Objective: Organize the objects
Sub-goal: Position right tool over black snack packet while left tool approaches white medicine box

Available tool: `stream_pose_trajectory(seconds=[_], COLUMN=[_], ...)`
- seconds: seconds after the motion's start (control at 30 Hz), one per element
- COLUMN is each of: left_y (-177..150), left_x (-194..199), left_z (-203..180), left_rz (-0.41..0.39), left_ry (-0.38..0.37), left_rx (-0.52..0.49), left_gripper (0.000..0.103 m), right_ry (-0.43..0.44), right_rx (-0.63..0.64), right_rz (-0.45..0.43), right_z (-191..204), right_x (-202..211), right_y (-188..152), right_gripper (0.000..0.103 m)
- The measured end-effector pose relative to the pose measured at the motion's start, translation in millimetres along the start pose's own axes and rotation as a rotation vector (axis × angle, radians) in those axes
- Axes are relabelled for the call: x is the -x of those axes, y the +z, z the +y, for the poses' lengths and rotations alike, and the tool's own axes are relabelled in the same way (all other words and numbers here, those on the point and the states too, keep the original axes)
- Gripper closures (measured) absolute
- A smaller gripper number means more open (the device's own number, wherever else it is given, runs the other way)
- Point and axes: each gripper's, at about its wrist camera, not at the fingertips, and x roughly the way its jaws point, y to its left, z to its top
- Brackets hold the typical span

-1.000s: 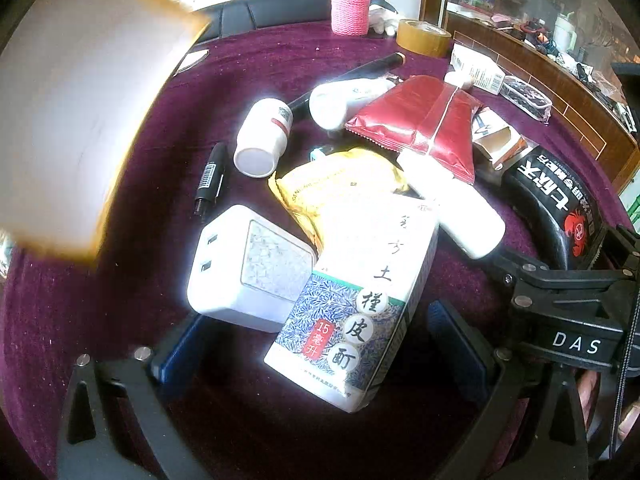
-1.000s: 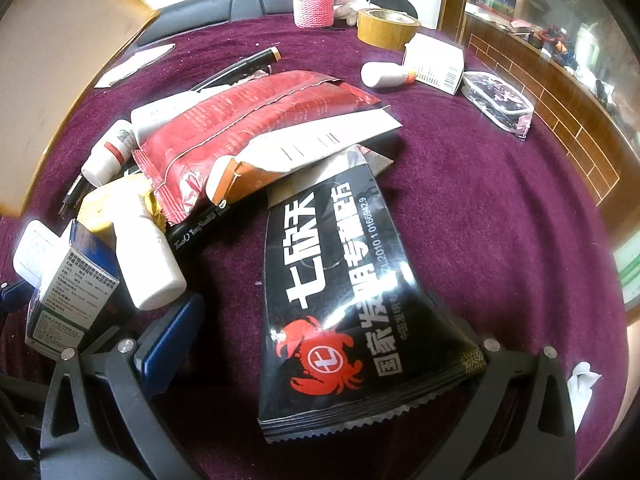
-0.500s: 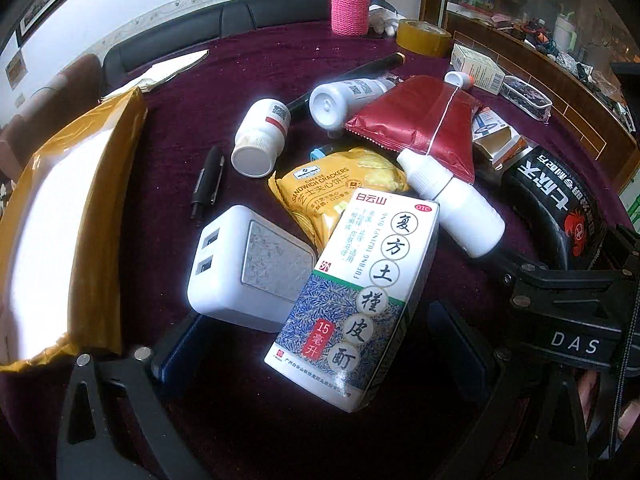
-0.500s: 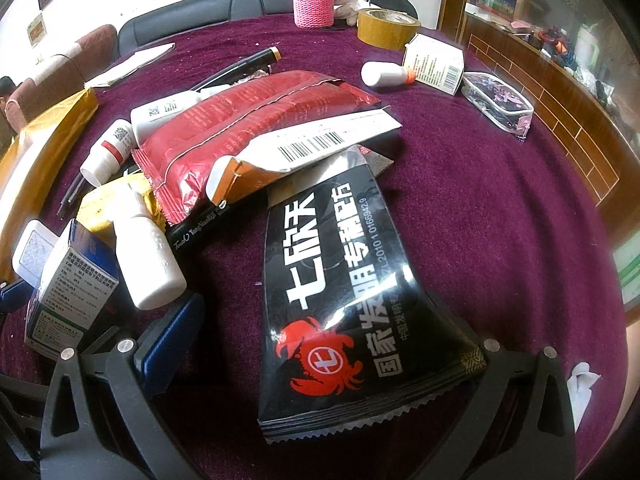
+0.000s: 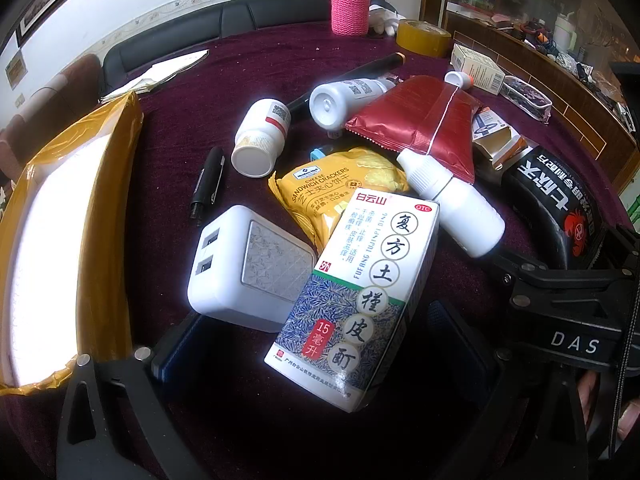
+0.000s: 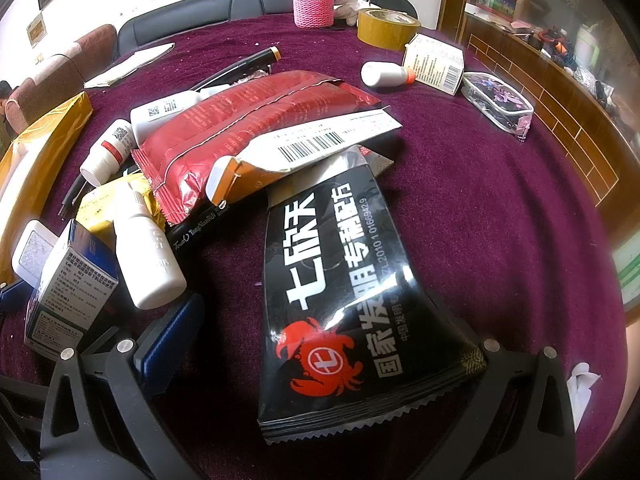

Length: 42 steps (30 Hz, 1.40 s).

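The yellow box (image 5: 68,236) has landed left of the charger (image 5: 248,268); your left gripper (image 5: 320,344) and right gripper (image 6: 324,364) both stand spread and empty, so begin loading.

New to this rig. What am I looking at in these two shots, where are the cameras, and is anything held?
There is no robot arm: a person carries a two-finger gripper in each hand, and each has a fisheye camera looking along its fingers, hence the curved edges.

In the left view, the left gripper is open around a blue and white medicine box, beside a white charger. In the right view, the right gripper is open around the end of a black packet.

Both look at one pile on a purple tablecloth: a red packet, a yellow cracker packet, white bottles and a black pen. Nothing is lifted or clamped.
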Motion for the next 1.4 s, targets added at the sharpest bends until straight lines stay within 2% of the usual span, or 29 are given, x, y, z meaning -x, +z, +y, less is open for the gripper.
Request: stream_pose_trajectory(seconds=[0.53,0.67,0.83,0.97,1.07,1.17,1.3,1.4], left_y=[0.1,-7.4,-22.1,-29.2,-24.7,-16.1,-7.6,0.3], left_x=[-0.1,10.1,38.0,55.2,61.3,66.0,67.6,64.0], left_z=[-0.5,7.5,18.9,38.6,44.2,44.5,35.3,25.2], left_rz=[-0.001,0.017,-0.025,-0.046,-0.064,-0.075,-0.074,-0.064], left_ry=[-0.005,-0.028,-0.121,-0.249,-0.287,-0.301,-0.309,-0.317], left_rx=[0.001,-0.039,-0.135,-0.114,-0.111,-0.114,-0.146,-0.174], left_gripper=[0.002,0.002,0.002,0.002,0.004,0.015,0.046,0.054], right_ry=[0.000,0.003,0.035,0.081,0.113,0.137,0.134,0.147], right_rx=[0.000,0.004,0.045,0.031,0.010,-0.001,0.021,0.017], right_rz=[0.000,0.001,0.044,0.038,0.038,0.016,-0.033,-0.072], right_z=[0.8,0.7,-3.9,-16.4,-24.4,-29.5,-30.5,-33.8], right_x=[0.0,-0.1,9.4,21.0,26.0,34.2,46.6,54.9], right_y=[0.3,0.2,-4.6,-17.3,-23.4,-28.6,-31.0,-32.3], right_gripper=[0.000,0.000,0.000,0.000,0.000,0.000,0.000,0.000])
